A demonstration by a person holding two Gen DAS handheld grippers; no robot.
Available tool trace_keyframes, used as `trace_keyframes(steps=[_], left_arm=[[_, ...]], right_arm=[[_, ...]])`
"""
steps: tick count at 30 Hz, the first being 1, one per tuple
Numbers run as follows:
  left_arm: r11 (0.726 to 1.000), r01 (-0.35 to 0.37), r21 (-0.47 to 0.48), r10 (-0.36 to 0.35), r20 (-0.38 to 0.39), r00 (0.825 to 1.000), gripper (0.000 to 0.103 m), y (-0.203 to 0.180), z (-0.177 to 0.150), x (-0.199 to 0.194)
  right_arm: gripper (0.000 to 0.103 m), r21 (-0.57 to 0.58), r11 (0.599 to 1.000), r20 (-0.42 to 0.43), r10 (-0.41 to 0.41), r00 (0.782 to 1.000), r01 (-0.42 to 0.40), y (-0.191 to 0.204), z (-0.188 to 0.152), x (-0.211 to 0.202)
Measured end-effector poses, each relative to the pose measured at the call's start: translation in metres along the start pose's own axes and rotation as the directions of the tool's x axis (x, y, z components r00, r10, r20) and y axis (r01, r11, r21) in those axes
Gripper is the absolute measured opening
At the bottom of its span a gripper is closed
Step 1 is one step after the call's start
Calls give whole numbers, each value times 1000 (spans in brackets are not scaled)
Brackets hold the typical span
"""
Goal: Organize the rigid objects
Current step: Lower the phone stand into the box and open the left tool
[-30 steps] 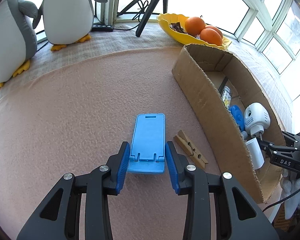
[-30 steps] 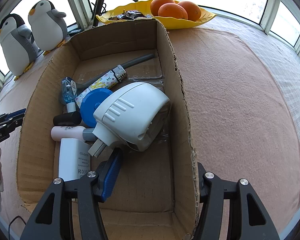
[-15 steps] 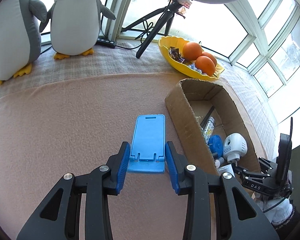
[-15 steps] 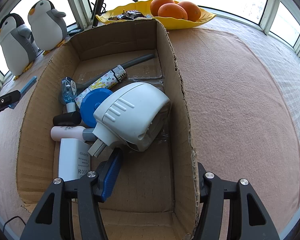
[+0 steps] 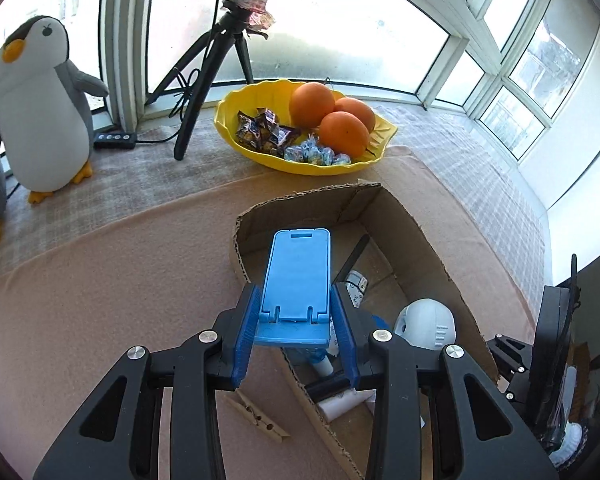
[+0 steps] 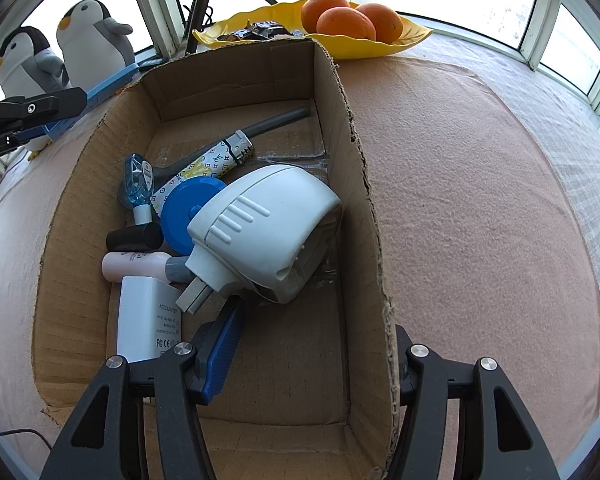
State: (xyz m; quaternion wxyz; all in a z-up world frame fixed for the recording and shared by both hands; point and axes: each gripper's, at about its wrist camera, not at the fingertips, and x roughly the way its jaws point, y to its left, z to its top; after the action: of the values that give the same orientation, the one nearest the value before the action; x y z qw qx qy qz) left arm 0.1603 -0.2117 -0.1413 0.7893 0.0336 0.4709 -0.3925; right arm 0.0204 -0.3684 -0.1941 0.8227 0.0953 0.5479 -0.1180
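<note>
Blue stand (image 5: 296,276), lying on the bench a second ago, now rides above the box (image 5: 431,248) wall, clamped in our left fingers (image 5: 247,332). Right fingers (image 6: 220,356) straddle the box's right wall; grip unclear. Peg (image 5: 258,416) waits on the bench.

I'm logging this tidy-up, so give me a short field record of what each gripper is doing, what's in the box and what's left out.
left gripper: shut on blue phone stand, raised at the box's near wall
right gripper: straddles the cardboard box side wall
box contents: white plug-in device, white adapter, blue disc, patterned lighter
left out: wooden clothespin on the pink cloth
</note>
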Motion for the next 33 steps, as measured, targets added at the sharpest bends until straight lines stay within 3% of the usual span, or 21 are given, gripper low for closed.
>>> trace_keyframes(steps=[13, 14, 17, 18, 33], left_arm=[[995, -32, 90, 40, -86, 996, 35, -37, 10, 46], [995, -37, 90, 45, -88, 995, 39, -38, 11, 47], [994, -51, 99, 59, -78, 995, 65, -41, 13, 44], [993, -55, 103, 63, -73, 995, 66, -42, 13, 43], [998, -50, 32, 51, -31, 998, 66, -19, 13, 5]], right_arm=[[55, 5, 1000, 2, 11, 1000, -11, 0, 2, 1], [55, 6, 1000, 2, 12, 1000, -12, 0, 2, 1], [55, 9, 1000, 2, 15, 1000, -15, 0, 2, 2], [55, 9, 1000, 3, 16, 1000, -16, 0, 2, 2], [55, 8, 1000, 3, 17, 1000, -17, 0, 1, 2]])
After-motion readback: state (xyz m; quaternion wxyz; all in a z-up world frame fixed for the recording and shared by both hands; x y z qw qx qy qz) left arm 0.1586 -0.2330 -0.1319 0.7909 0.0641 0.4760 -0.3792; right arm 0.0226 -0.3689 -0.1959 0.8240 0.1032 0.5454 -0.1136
